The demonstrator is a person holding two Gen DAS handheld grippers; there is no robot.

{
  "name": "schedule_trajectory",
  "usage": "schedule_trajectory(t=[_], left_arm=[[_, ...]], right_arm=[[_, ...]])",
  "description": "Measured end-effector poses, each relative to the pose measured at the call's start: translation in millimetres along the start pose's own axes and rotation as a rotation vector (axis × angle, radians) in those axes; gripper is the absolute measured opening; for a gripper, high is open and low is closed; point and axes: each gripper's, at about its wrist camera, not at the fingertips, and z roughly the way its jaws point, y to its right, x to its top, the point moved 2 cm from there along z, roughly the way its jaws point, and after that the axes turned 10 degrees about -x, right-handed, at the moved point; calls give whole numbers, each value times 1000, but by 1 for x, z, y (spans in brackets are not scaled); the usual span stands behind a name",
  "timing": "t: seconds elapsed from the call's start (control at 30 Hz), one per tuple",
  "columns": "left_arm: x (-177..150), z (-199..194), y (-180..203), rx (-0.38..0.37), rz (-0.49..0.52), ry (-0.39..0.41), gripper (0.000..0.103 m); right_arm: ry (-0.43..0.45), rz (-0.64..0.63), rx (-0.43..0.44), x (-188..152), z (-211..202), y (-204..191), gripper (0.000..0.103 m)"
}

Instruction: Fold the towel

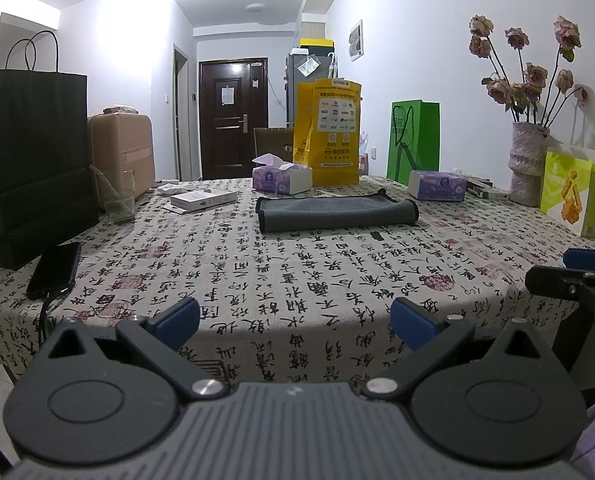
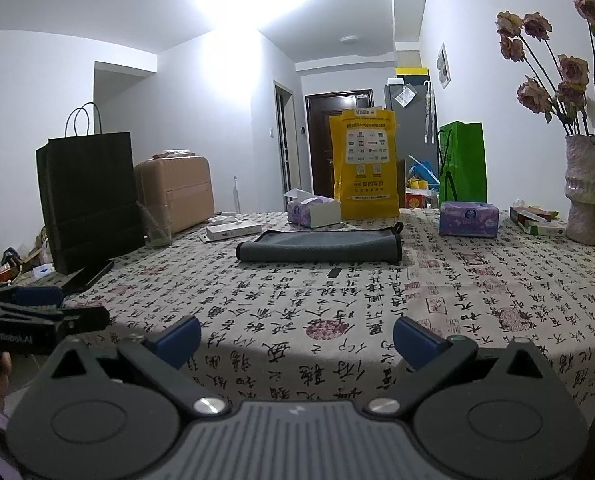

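Note:
A grey towel [image 1: 333, 210] lies folded into a flat long strip on the calligraphy-print tablecloth [image 1: 297, 272], toward the far middle of the table. It also shows in the right wrist view [image 2: 321, 245], with a small black loop at its right end. My left gripper [image 1: 295, 320] is open and empty at the table's near edge, well short of the towel. My right gripper [image 2: 297, 338] is open and empty, also at the near edge. Each gripper shows at the side of the other's view: the right one [image 1: 577, 276], the left one [image 2: 37, 312].
A black paper bag [image 1: 33, 168], a phone [image 1: 53, 270] and a glass [image 1: 115, 196] stand at the left. Tissue boxes [image 1: 283, 174], a yellow bag [image 1: 329, 132], a green bag [image 1: 413, 140], a vase of dried roses [image 1: 527, 164] and a snack box [image 1: 573, 192] line the far and right sides.

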Motion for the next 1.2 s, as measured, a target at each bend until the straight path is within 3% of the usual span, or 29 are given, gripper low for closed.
schedule_trajectory(t=[1.2], left_arm=[[2,0,2,-4,-1,-4,103]], right_arm=[[-1,0,-6,0,0,1,103]])
